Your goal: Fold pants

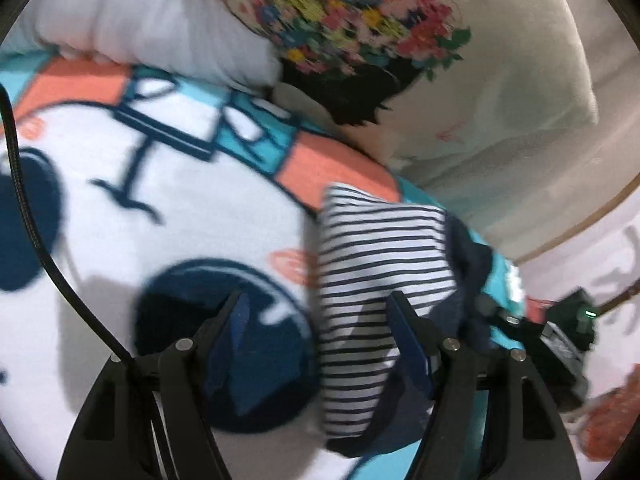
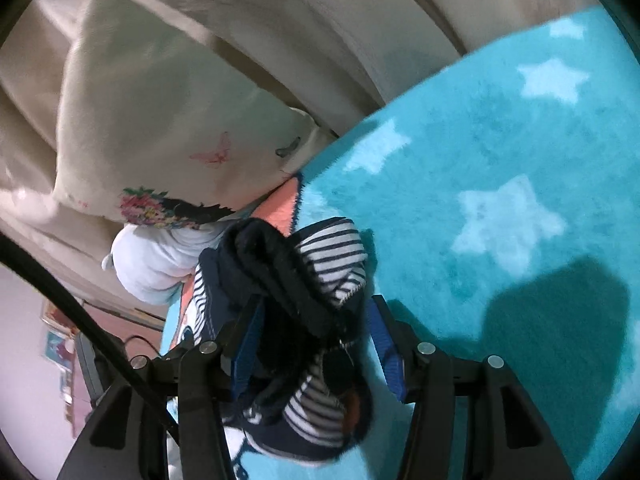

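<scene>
While both views are motion-blurred, the small navy-and-white striped pants show bunched on the plush teal, coral and white cartoon-print blanket covering the bed, near its right edge.

Left gripper: jaws spread wide, hovering low over the blanket; the right blue pad sits against or over the striped cloth, but nothing is pinched.

Right gripper: the pants are bundled between the blue pads with dark lining showing; the right pad looks apart from the cloth, so I cannot tell whether this is a real grip.

Background: cream pillow with a floral print, plain white pillow, both at the far side of the bed.

Risks, as judgement:
- Fabric is a lump, not flat; folding from here would likely give a crooked, thick fold.
- If only one layer is pinched, the pants could slip out or unroll when lifted.
- Fluffy blanket pile could get caught along with the cloth.
- The pants lie close to the bed edge, so a drop could go to the floor.

Writing: large dark letters on the blanket, too blurred and cropped to read; no brand or label visible.
</scene>
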